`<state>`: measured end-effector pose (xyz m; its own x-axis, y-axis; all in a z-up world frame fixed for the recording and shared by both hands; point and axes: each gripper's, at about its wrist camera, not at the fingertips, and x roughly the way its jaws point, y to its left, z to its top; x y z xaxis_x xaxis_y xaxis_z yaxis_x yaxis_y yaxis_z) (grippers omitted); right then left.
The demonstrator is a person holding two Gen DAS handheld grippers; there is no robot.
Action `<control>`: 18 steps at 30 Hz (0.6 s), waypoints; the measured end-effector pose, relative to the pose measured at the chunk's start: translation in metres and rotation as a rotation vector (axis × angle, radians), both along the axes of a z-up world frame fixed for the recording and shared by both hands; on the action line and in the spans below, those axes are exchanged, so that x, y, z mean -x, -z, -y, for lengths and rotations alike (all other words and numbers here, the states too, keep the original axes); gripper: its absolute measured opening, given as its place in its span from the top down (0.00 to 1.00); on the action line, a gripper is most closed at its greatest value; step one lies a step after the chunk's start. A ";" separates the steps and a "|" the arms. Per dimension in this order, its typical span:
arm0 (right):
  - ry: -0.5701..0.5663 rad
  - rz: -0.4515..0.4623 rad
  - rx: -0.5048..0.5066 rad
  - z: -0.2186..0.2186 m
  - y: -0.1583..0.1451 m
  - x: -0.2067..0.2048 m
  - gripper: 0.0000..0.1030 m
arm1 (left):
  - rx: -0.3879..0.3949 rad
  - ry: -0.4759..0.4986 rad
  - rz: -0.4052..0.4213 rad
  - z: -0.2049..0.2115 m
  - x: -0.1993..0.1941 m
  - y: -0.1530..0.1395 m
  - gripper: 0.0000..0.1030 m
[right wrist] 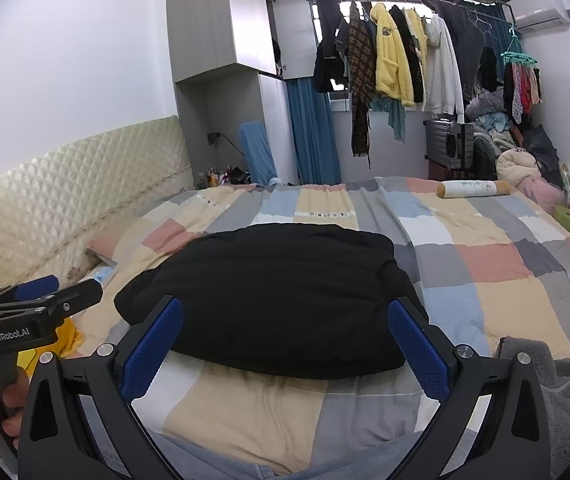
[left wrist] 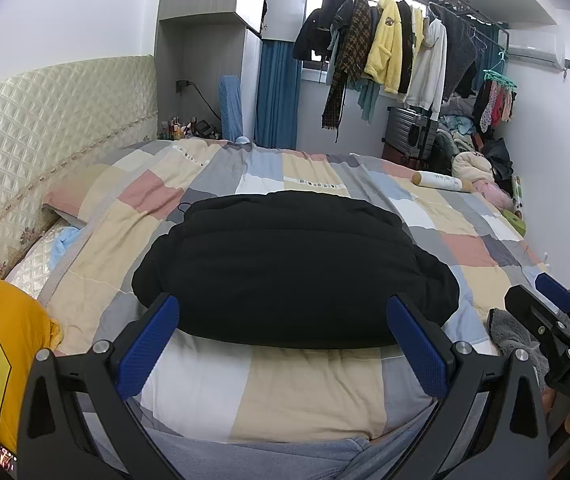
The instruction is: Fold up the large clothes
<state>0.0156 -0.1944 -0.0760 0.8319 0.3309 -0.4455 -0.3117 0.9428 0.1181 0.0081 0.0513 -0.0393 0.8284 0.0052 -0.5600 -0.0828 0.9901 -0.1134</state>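
Observation:
A black garment (left wrist: 293,268) lies folded into a compact bundle on the patchwork quilt (left wrist: 309,392) of the bed; it also shows in the right wrist view (right wrist: 277,300). My left gripper (left wrist: 283,312) is open and empty, its blue pads (left wrist: 149,344) just short of the bundle's near edge. My right gripper (right wrist: 285,316) is open and empty, held just before the same near edge. The right gripper shows at the right edge of the left wrist view (left wrist: 557,320), and the left gripper at the left edge of the right wrist view (right wrist: 37,300).
A yellow garment (left wrist: 1,352) lies at the bed's left near the quilted headboard (left wrist: 45,120). A grey fleece (right wrist: 557,384) lies at the right. A white roll (left wrist: 441,182) sits at the bed's far side. Hung clothes (left wrist: 385,48) and a suitcase (left wrist: 411,132) stand beyond.

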 end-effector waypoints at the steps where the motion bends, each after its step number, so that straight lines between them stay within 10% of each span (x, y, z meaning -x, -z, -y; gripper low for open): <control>1: 0.001 0.000 -0.001 0.000 0.000 0.000 0.00 | 0.001 0.000 0.001 0.000 0.000 -0.001 0.00; 18: 0.001 0.005 0.000 0.000 -0.005 0.002 0.00 | 0.020 0.025 -0.005 0.003 0.002 -0.004 0.00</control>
